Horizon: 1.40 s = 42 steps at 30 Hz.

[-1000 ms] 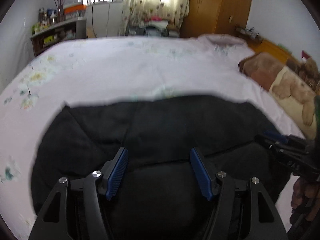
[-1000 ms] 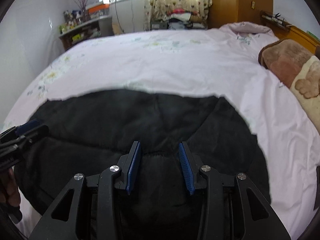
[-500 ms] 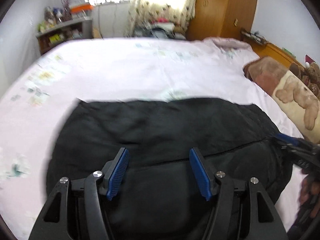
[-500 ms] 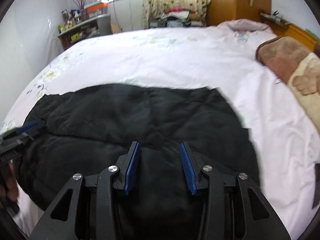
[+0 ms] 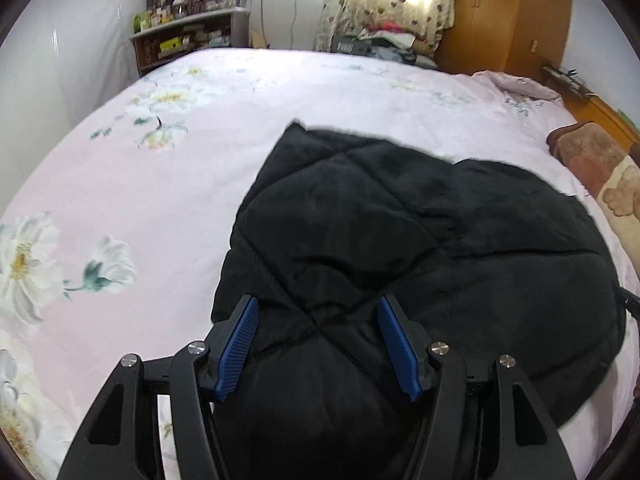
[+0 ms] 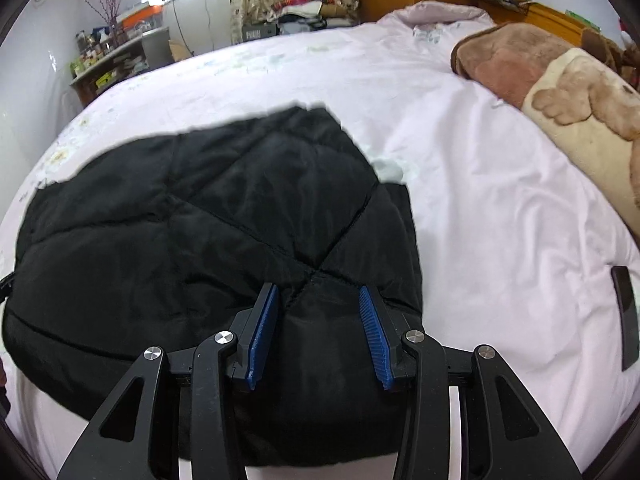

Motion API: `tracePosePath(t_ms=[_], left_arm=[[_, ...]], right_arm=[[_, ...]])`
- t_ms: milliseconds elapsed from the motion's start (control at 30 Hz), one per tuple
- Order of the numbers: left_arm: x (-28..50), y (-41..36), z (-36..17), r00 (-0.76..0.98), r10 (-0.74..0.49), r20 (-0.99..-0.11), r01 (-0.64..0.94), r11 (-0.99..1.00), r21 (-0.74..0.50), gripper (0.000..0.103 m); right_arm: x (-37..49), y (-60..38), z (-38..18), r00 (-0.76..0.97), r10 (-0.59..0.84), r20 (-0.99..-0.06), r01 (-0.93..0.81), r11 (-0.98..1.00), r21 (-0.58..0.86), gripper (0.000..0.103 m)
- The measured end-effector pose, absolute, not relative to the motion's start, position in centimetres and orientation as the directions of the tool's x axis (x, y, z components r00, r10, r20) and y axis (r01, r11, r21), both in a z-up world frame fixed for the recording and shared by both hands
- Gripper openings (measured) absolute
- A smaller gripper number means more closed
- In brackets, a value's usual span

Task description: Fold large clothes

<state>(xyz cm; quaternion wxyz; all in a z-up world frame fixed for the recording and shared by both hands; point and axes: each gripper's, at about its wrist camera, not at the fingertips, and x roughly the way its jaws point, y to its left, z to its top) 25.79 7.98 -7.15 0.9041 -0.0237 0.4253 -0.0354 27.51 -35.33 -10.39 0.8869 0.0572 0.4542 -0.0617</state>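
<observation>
Both my hands have swung apart since a second ago, each now over its own end of the black padded coat (image 5: 400,240), which lies bunched into a compact bundle on the pink floral bedspread (image 5: 120,200). My left gripper (image 5: 320,340) and right gripper (image 6: 316,328) straddle fabric, half-open; whether they pinch it I cannot tell. Folding looks largely done; squaring remains. No containers nearby.

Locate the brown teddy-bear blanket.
The brown teddy-bear blanket lies at the right edge of the bed in both wrist views, right of the black quilted jacket, apart from it.
</observation>
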Motion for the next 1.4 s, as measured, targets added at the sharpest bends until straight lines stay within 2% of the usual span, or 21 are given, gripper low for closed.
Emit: tracePosePath(t_ms=[133,300,467,833,933,1000,1133,1167,1200,1267,1333,1400], left_arm=[[23.0,8.5,-7.0,0.642,-0.070,-0.764,0.060,0.997,-0.042,0.064],[22.7,9.1,-9.1,0.602,-0.067,-0.796,0.031,0.998,-0.061,0.064],[22.6,8.6,-8.9,0.603,-0.049,-0.796,0.034,0.999,-0.035,0.064],[22.1,8.9,-7.4,0.613,-0.039,-0.789,0.030,0.999,-0.026,0.064],[22.5,9.5,-6.5,0.643,-0.032,-0.765,0.021,0.999,-0.024,0.064],[23.2,10.5,-6.6,0.647,-0.026,-0.762,0.002,0.999,-0.032,0.064],[25.3,13.0,-8.8,0.593,-0.100,-0.799,-0.032,0.989,-0.148,0.065],[25.7,13.4,-9.3,0.583,-0.120,-0.803,-0.032,0.985,-0.170,0.068],[26.3,13.7,-9.8,0.577,-0.139,-0.805,-0.029,0.981,-0.191,0.071],[27.0,14.2,-10.6,0.571,-0.165,-0.804,-0.025,0.976,-0.218,0.074],[28.0,14.5,-11.3,0.560,-0.199,-0.804,-0.023,0.967,-0.255,0.076],[28.7,14.6,-11.8,0.550,-0.234,-0.802,-0.016,0.957,-0.291,0.078]], right_arm=[[24.9,-34.8,-9.1,0.596,-0.050,-0.802,0.149,0.988,0.049,0.042],[24.4,-35.6,-11.8,0.543,-0.050,-0.838,0.172,0.984,0.053,0.042],[24.7,-35.2,-11.5,0.536,-0.079,-0.841,0.176,0.984,0.020,0.042],[23.7,-35.6,-9.5,0.577,-0.062,-0.814,0.177,0.983,0.051,0.043],[23.5,-35.8,-8.6,0.607,-0.053,-0.793,0.172,0.983,0.066,0.046],[23.9,-36.1,-8.7,0.609,-0.052,-0.791,0.172,0.983,0.067,0.053],[24.8,-37.6,-10.6,0.573,-0.041,-0.819,0.212,0.972,0.100,0.056],[25.0,-37.9,-11.2,0.560,-0.034,-0.828,0.220,0.969,0.109,0.065],[25.1,-38.2,-11.7,0.550,-0.025,-0.835,0.226,0.967,0.120,0.068],[25.8,-39.3,-12.8,0.537,0.040,-0.842,0.227,0.955,0.191,0.068],[26.4,-40.1,-13.8,0.529,0.082,-0.845,0.232,0.943,0.237,0.075],[27.0,-40.9,-14.5,0.527,0.137,-0.839,0.229,0.928,0.295,0.075]])
